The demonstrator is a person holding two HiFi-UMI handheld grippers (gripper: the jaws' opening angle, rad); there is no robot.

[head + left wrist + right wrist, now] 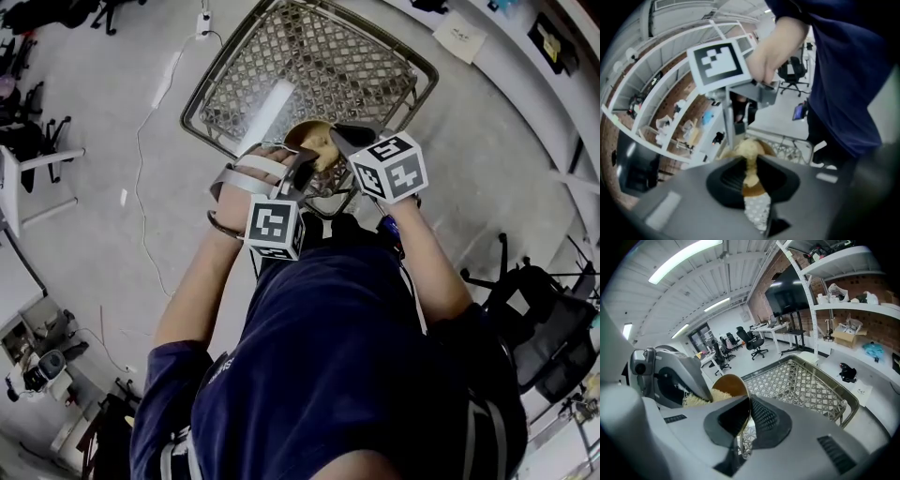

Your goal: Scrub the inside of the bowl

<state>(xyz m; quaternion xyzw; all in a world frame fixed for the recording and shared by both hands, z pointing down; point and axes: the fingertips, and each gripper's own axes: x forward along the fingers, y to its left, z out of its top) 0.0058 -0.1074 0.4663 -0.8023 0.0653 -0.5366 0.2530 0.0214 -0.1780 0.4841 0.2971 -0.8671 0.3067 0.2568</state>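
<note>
A brown bowl is held up over the wire basket, tipped on its side. My right gripper is shut on the bowl's rim, one jaw inside and one outside. My left gripper is shut on a pale yellow fibrous scrubber. The scrubber presses into the bowl's hollow, with the left gripper right behind it. In the head view the left gripper and right gripper meet at the bowl, which they partly hide.
The wire mesh basket lies just below and beyond the bowl. White shelves with boxes stand to the right. Office chairs and desks stand on the floor farther off. A white cable runs across the floor on the left.
</note>
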